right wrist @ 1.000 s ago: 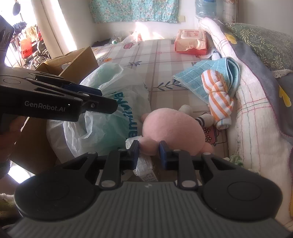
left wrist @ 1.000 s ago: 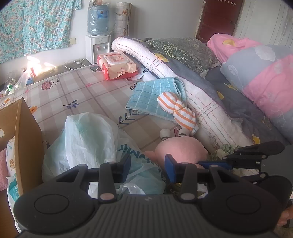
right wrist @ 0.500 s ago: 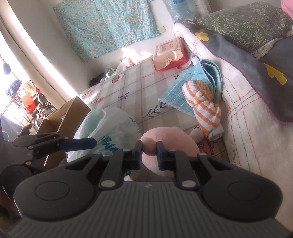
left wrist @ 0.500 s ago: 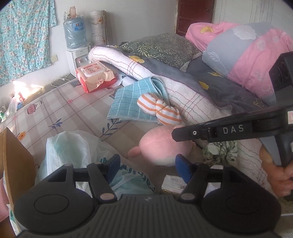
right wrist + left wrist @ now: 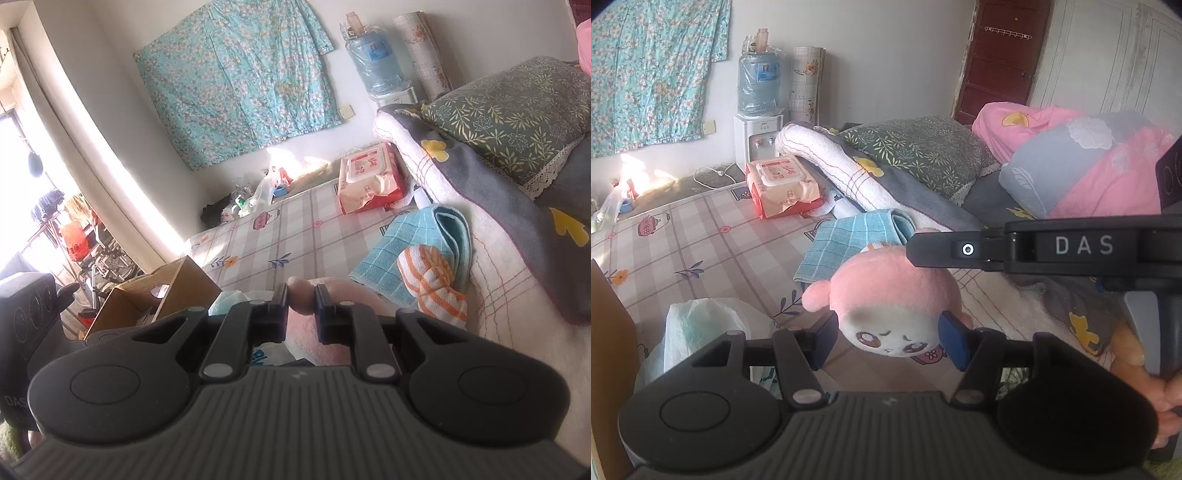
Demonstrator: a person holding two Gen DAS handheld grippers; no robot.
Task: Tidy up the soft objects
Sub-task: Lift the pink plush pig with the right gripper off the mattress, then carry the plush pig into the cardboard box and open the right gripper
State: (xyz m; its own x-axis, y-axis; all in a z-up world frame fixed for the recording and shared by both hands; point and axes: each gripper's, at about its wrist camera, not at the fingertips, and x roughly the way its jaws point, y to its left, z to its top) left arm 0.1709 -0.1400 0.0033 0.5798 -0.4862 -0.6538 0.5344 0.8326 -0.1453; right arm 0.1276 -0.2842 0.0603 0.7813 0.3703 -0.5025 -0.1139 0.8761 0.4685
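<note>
A pink plush toy (image 5: 894, 291) hangs upside down above the checked mat, its white face toward the left wrist camera. My right gripper (image 5: 300, 306) is shut on a pink nub of the plush (image 5: 301, 295); in the left wrist view it reaches in from the right as a black finger (image 5: 945, 251). My left gripper (image 5: 886, 336) is closing with the plush's face between its blue pads; I see no firm press. A folded blue checked towel (image 5: 413, 251) and an orange-striped cloth (image 5: 432, 280) lie against the bed's edge.
A white plastic bag (image 5: 698, 325) and a cardboard box (image 5: 162, 291) sit at the left. A red wet-wipes pack (image 5: 779, 184) lies at the mat's far end. The bed with blankets and a green pillow (image 5: 923, 147) fills the right. A water dispenser (image 5: 757, 136) stands by the wall.
The right gripper has lifted the plush off the mat and turned it upside down. The left jaws spread wider, and the plush now hangs between them.
</note>
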